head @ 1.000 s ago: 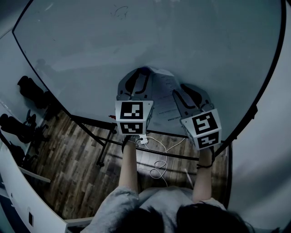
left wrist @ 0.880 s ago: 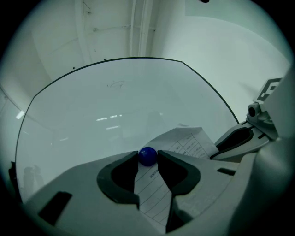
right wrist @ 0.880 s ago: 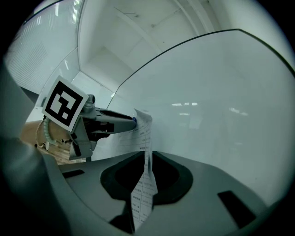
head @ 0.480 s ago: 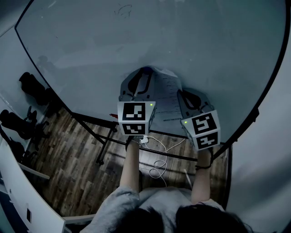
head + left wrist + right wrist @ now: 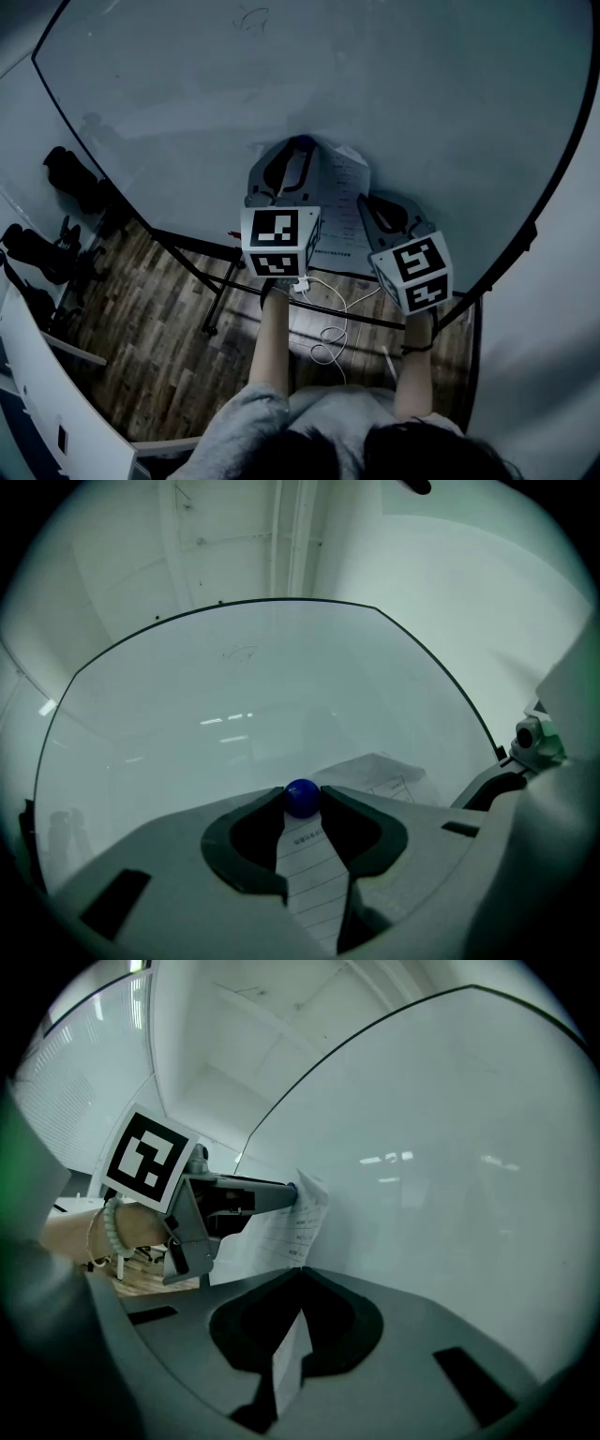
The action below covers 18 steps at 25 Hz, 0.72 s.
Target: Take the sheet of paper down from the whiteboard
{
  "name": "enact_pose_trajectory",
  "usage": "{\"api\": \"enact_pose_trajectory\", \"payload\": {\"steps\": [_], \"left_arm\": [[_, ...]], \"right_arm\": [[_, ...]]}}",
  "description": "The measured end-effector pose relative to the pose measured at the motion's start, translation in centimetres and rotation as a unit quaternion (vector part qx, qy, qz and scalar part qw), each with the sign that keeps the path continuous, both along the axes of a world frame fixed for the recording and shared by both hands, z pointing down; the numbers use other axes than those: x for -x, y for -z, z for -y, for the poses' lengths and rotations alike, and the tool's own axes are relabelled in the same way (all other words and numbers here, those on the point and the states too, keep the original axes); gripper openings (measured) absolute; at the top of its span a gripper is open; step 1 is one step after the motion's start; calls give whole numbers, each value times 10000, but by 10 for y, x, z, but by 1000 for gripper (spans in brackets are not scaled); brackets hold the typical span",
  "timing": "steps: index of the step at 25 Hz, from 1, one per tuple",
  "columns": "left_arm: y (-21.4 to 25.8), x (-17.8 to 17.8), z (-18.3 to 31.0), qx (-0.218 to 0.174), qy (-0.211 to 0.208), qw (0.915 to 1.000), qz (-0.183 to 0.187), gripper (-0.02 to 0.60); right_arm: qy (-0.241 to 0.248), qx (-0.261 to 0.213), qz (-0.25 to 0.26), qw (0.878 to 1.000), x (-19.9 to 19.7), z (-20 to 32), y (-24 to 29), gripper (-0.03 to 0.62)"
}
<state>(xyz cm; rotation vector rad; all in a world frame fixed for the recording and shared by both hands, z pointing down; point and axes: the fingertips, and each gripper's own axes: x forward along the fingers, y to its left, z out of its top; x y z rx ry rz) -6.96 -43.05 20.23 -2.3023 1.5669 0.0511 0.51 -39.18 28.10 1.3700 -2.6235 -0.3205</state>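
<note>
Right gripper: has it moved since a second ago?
Yes, slightly. In the head view the right gripper has slipped a little toward the whiteboard's lower edge, and its jaws, open before, are now shut on the sheet's right edge.

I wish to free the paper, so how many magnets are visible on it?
1. A blue round magnet sits near the top of the sheet, between the tips of the left tongs. Others may be hidden behind the right tongs.
</note>
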Motion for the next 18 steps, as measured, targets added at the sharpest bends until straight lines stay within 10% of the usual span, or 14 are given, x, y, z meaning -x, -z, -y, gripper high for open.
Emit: {"api": "enact_pose_trajectory", "payload": {"steps": [18], "left_arm": [[3, -1, 0, 20, 1, 10000, -77, 114]], "right_arm": [[287, 294, 245, 9989, 6, -3, -18, 0]]}}
